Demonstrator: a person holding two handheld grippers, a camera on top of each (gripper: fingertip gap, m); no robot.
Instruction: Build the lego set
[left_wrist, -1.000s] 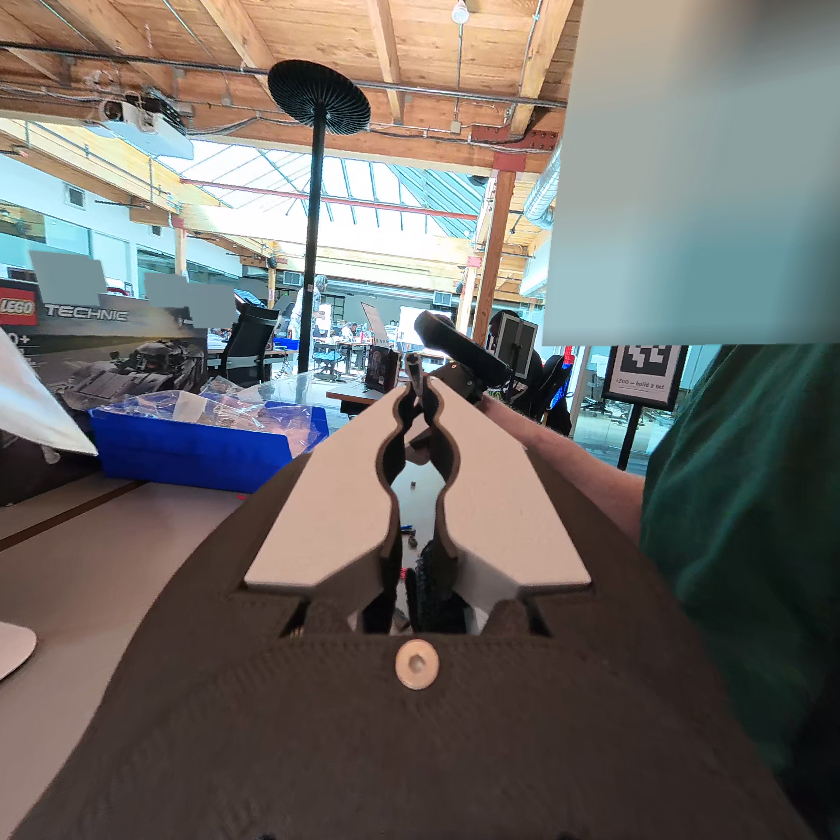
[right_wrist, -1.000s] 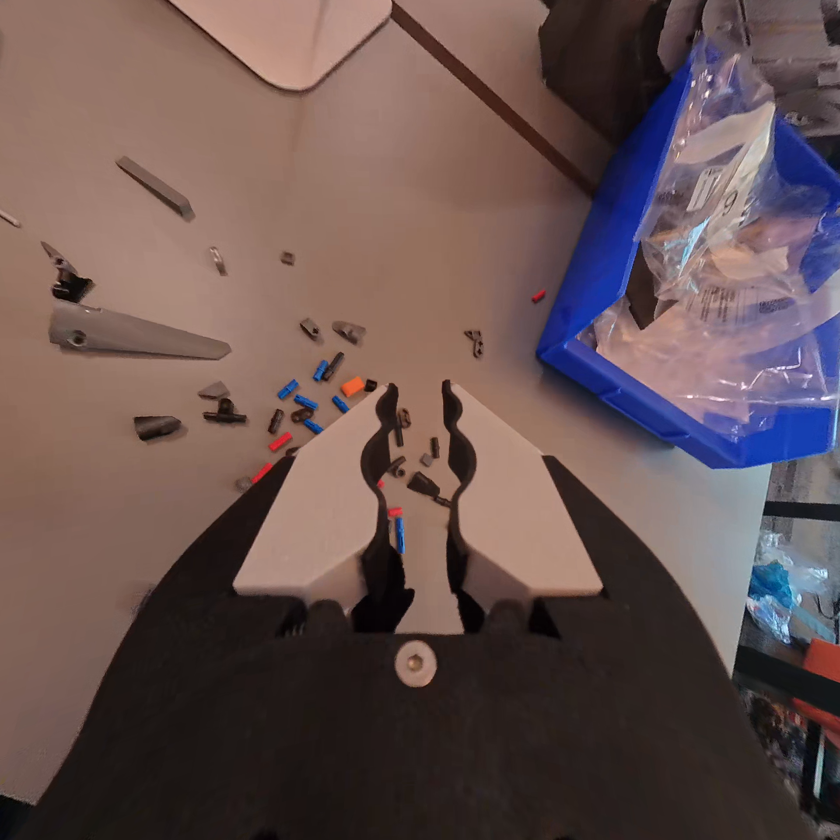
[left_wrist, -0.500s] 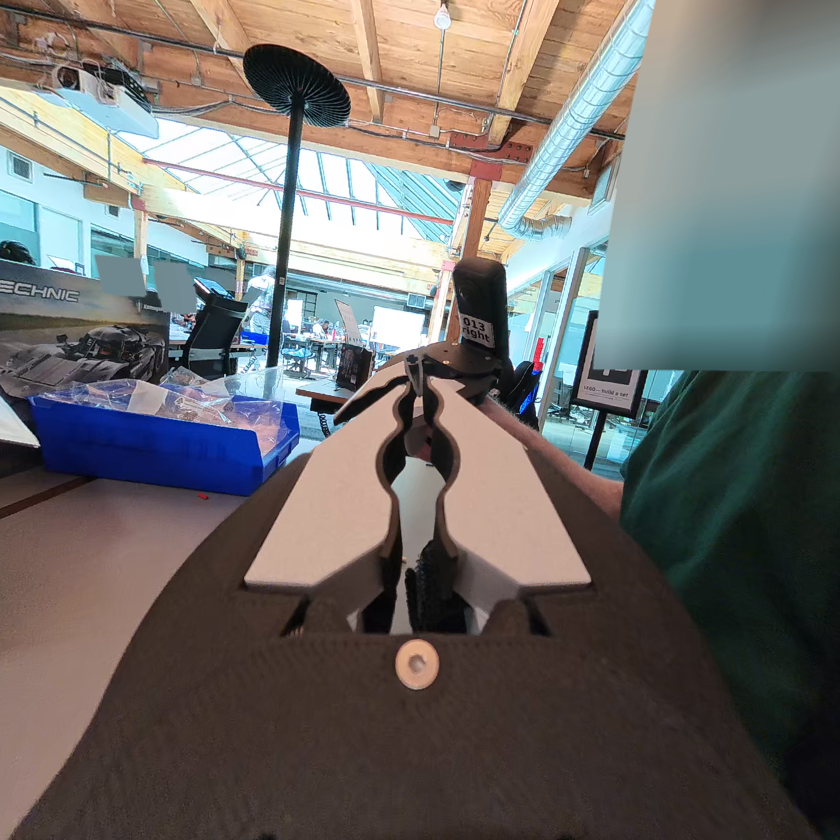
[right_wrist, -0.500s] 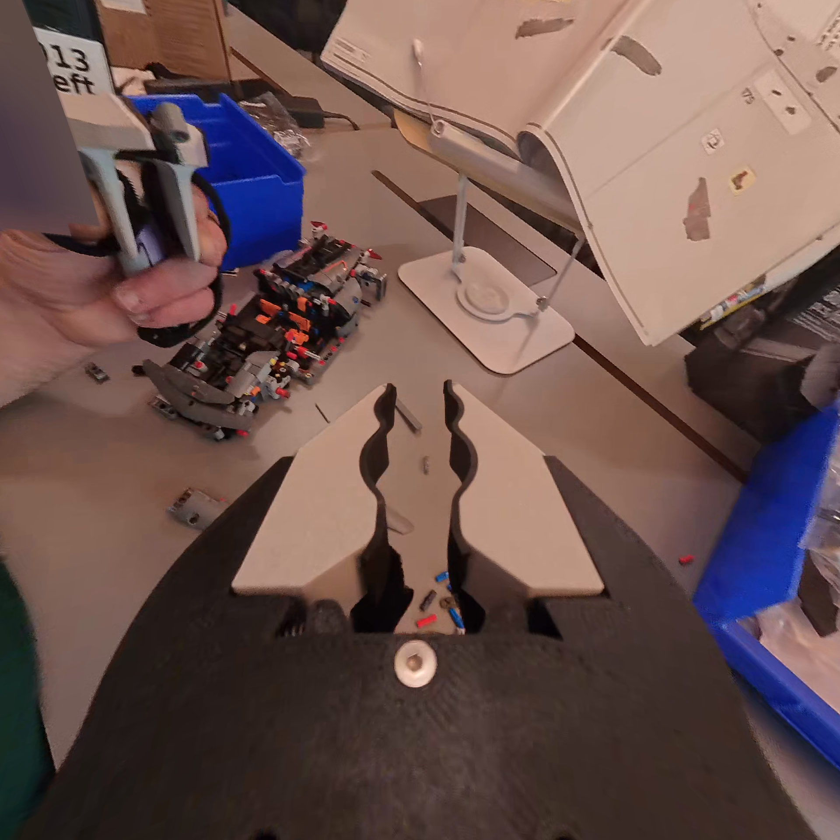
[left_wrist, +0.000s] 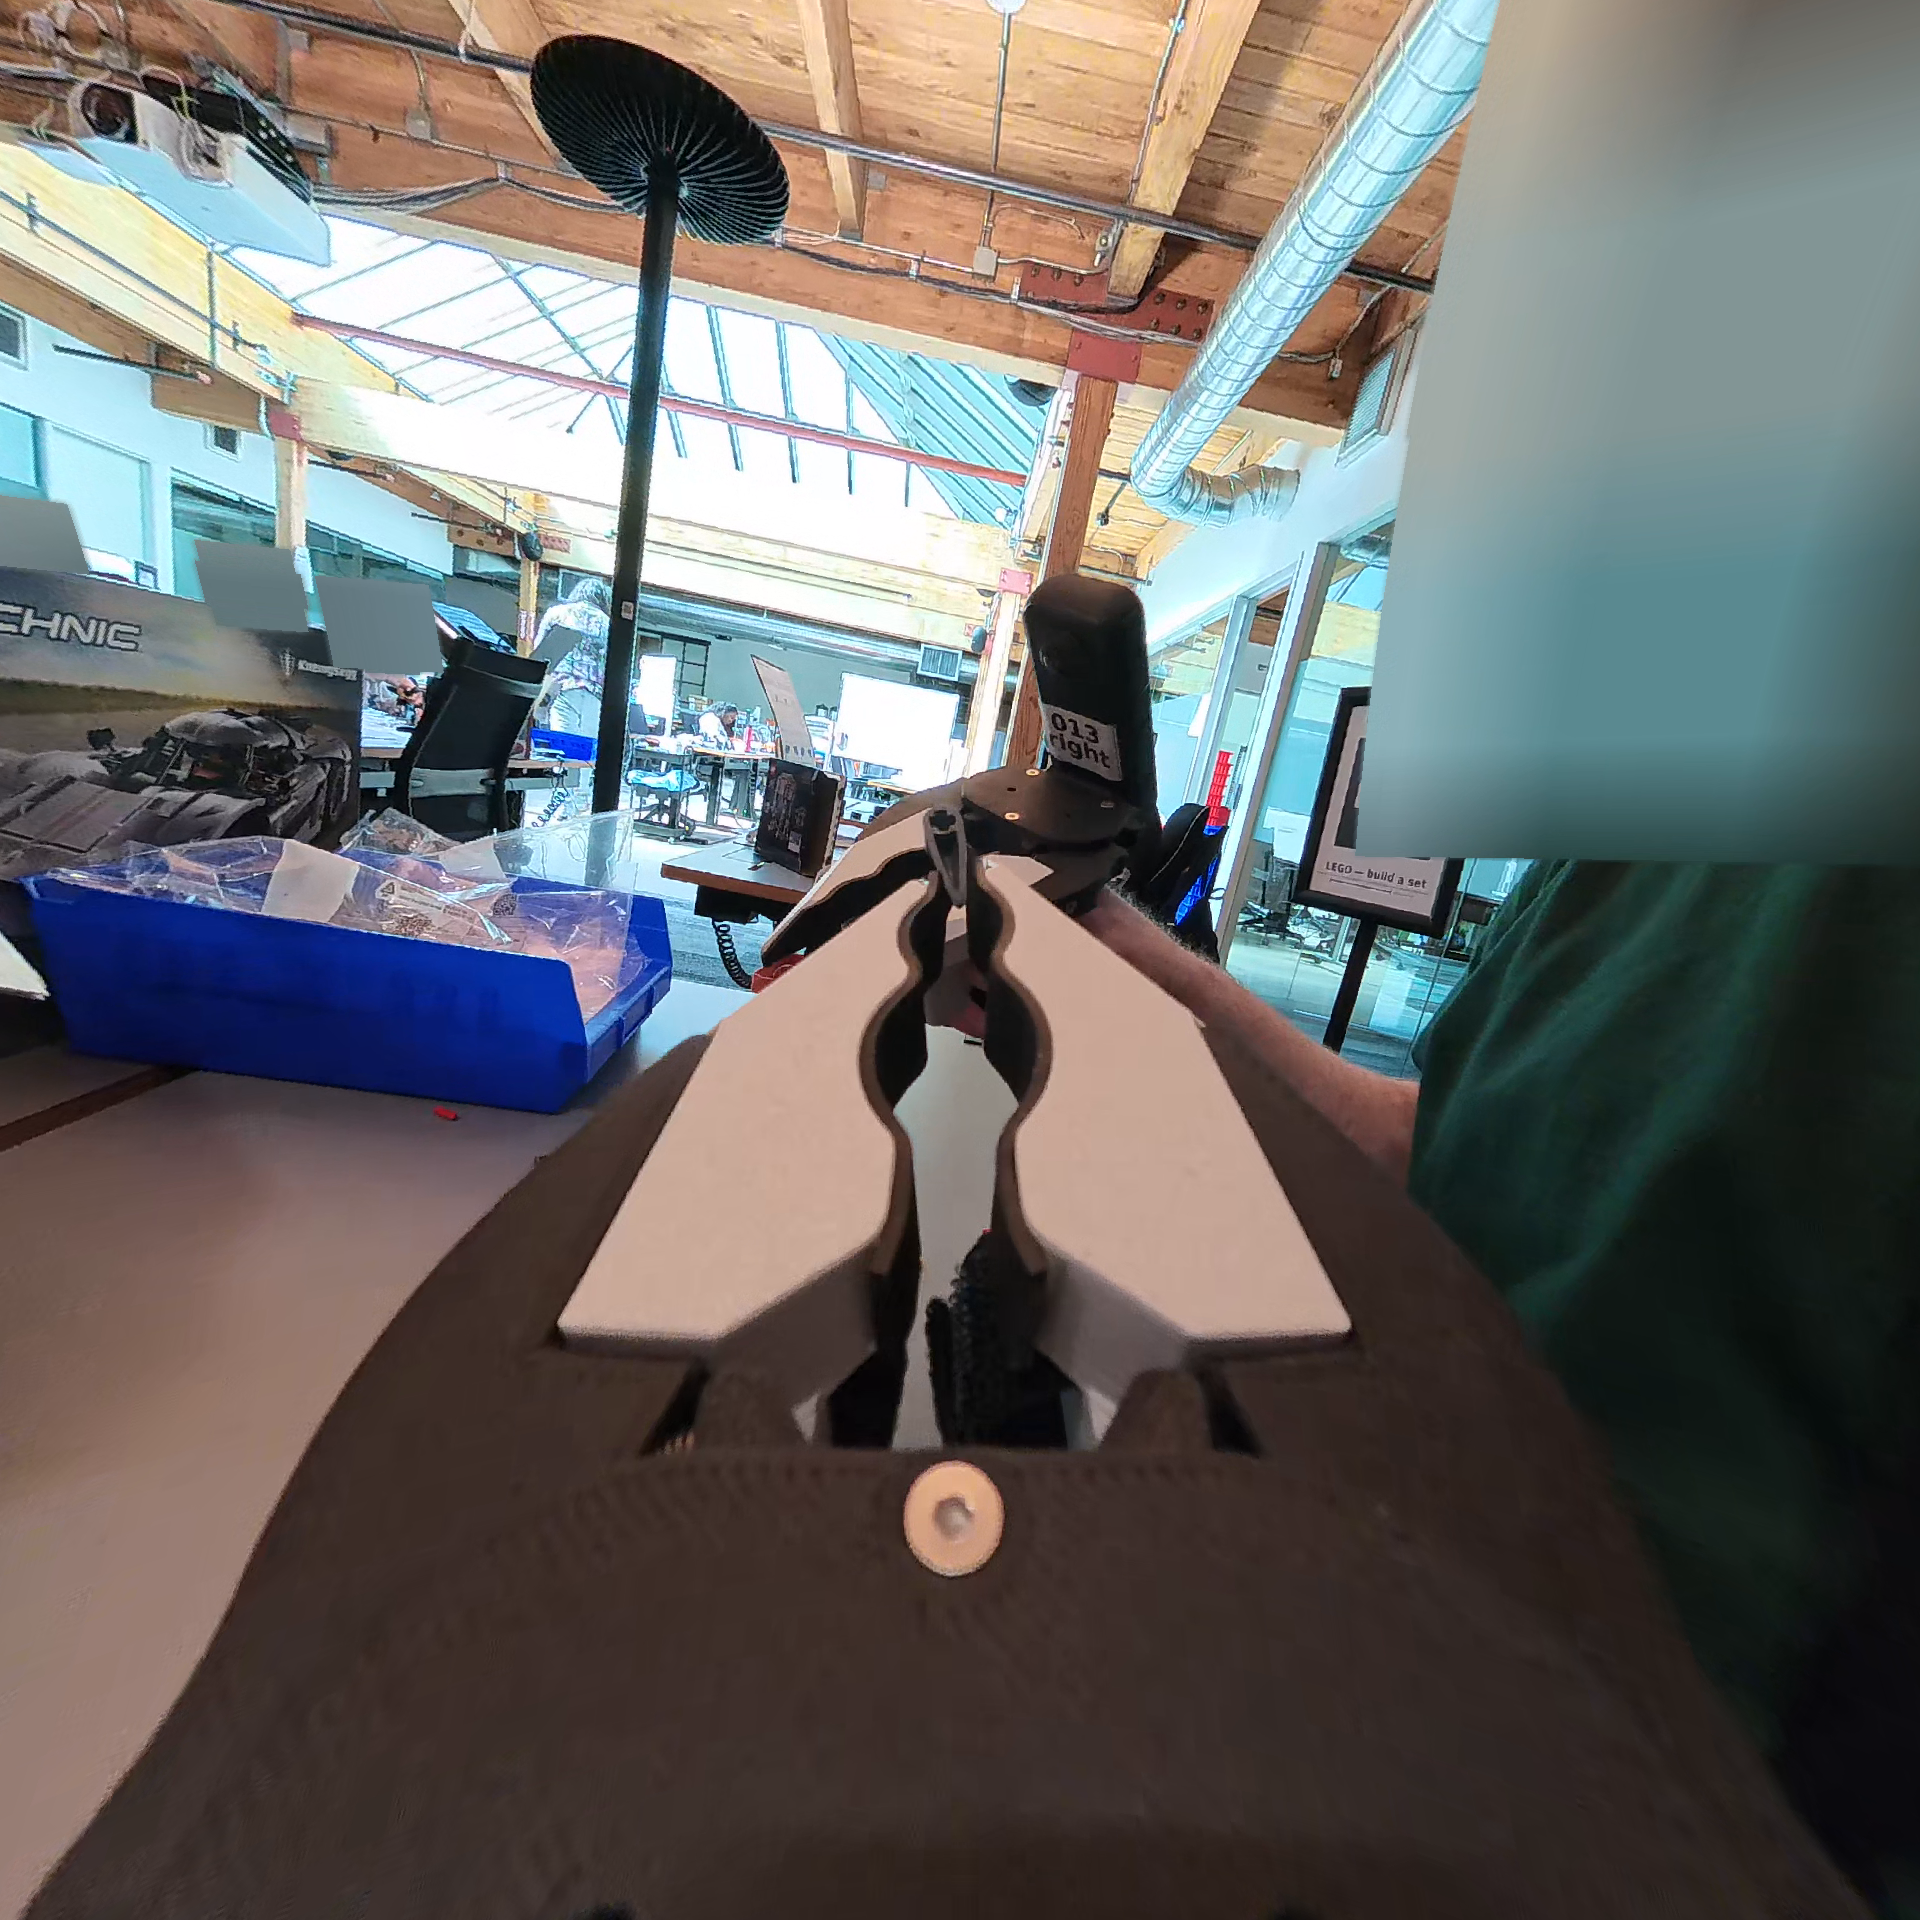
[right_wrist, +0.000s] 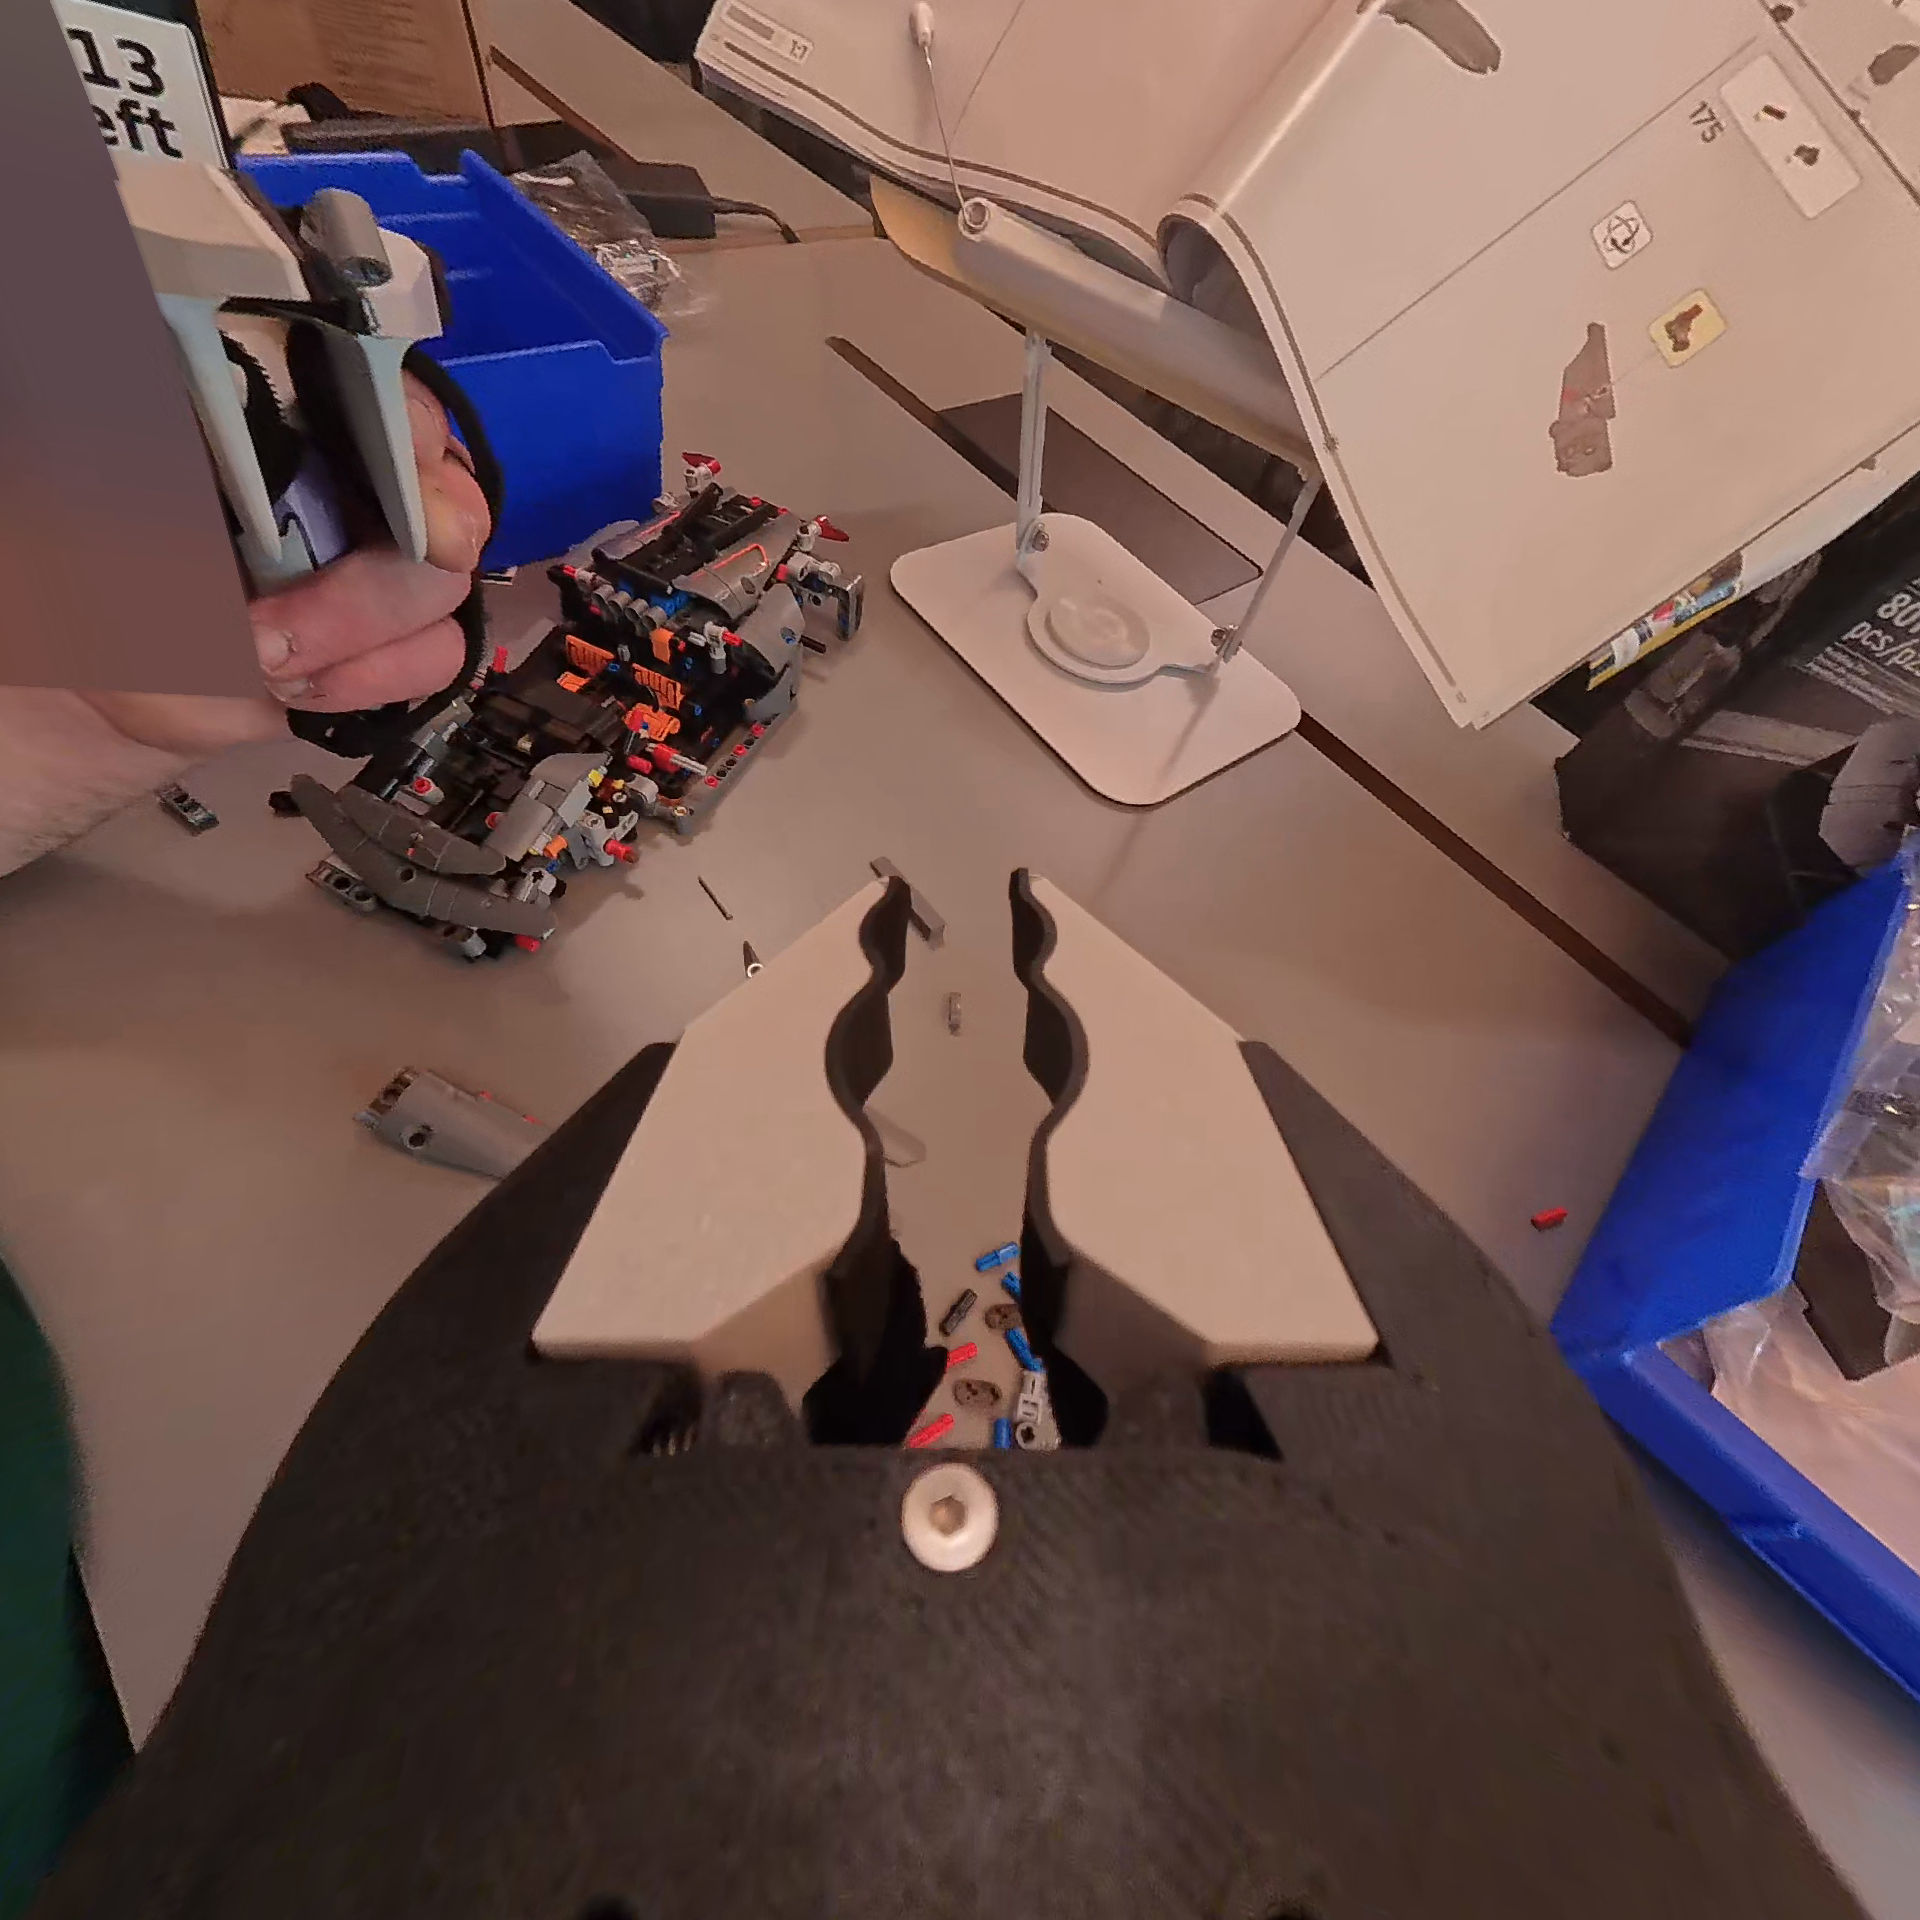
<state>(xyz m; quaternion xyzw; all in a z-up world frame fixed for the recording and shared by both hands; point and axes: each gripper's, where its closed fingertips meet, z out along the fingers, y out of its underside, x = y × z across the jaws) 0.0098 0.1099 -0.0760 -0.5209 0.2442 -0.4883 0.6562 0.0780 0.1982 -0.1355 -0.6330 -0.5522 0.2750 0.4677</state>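
Note:
In the left wrist view my left gripper (left_wrist: 954, 881) is held up off the table, shut on a small dark grey lego piece (left_wrist: 945, 840) that sticks up from its tips. My right gripper's body (left_wrist: 1039, 821) is just beyond it. In the right wrist view my right gripper (right_wrist: 956, 883) is open and empty above the table. The partly built grey, black and orange lego car (right_wrist: 603, 707) lies ahead to the left. Loose pins (right_wrist: 997, 1330) lie under the gripper, and a grey beam (right_wrist: 925, 912) lies by the left fingertip.
A hand holds the left gripper's handle (right_wrist: 312, 416) above the car. An instruction booklet (right_wrist: 1455, 260) sits on a white stand (right_wrist: 1091, 665). Blue bins stand at the back left (right_wrist: 561, 353) and at the right (right_wrist: 1714, 1195), the latter also in the left wrist view (left_wrist: 343, 987). A grey panel (right_wrist: 447, 1122) lies left. The grippers' ends are close to 12 cm from one another. The grey panel (right_wrist: 447, 1122) is about 20 cm from my right fingertips.
My right gripper has tilted up from looking down at the loose pieces to facing the car and booklet, still open. My left gripper stays shut on the piece and has turned slightly right.

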